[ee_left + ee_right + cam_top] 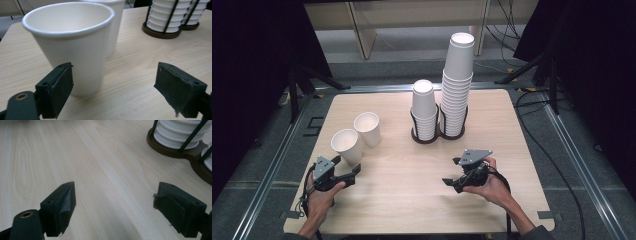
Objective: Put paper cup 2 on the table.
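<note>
Nearest the camera, our two hands came in over the pale wooden table (412,200), each holding a black two-jaw gripper. At the left, our left gripper (354,172) sat just short of the nearer white paper cup (347,145). In the left gripper view its jaws stood apart and released, with nothing pressed between the pads; the cup (72,47) rose upright just beyond the left pad, its rim open and empty. A second white paper cup (368,128) stood just behind it, close beside it.

We judged the cup light, thin-walled and easily crushed, with a smooth, slightly slippery skin. A gentle hold across the wall below the rolled rim looked safest, since the rim stiffens it.

Toward the middle stood the dark wire cup holder (432,135) with two stacks of white cups (457,85). At the right, our right gripper (451,182) hovered over bare wood, jaws spread and empty.
</note>
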Demonstrator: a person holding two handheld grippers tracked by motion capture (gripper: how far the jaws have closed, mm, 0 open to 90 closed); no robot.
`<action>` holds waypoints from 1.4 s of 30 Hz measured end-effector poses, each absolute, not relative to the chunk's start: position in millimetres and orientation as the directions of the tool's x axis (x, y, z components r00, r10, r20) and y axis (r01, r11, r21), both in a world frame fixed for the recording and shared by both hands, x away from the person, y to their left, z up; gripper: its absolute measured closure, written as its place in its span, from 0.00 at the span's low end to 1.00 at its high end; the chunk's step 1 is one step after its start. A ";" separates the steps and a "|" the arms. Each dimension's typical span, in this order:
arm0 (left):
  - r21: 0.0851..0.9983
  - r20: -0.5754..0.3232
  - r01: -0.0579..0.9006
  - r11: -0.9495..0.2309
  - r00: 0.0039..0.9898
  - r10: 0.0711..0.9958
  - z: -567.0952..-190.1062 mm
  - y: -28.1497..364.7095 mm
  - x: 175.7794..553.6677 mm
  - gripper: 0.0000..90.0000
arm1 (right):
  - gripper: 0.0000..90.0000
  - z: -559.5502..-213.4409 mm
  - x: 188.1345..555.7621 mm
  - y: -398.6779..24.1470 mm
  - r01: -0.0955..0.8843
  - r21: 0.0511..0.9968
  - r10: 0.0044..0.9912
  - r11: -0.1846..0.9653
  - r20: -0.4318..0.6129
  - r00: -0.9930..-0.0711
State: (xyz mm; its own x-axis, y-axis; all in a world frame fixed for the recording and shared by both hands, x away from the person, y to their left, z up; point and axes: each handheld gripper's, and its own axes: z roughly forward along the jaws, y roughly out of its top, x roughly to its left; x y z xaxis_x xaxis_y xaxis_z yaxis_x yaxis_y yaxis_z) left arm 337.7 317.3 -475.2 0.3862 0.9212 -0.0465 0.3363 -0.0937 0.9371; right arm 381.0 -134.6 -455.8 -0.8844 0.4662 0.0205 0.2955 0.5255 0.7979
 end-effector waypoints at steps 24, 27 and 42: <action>0.945 -0.049 0.298 -0.133 0.532 0.845 -461.8 276.2 282.6 0.16 | 0.19 -454.2 362.8 -145.4 0.346 0.800 0.515 0.491 0.054 -0.856; 0.944 -0.051 0.300 -0.139 0.547 0.835 -462.3 273.4 280.6 0.16 | 0.19 -455.3 357.1 -148.2 0.342 0.802 0.517 0.490 0.048 -0.855; 0.939 0.001 0.269 -0.216 0.626 0.780 -466.3 261.1 277.5 0.16 | 0.18 -462.3 329.1 -164.7 0.395 0.797 0.573 0.457 0.076 -0.816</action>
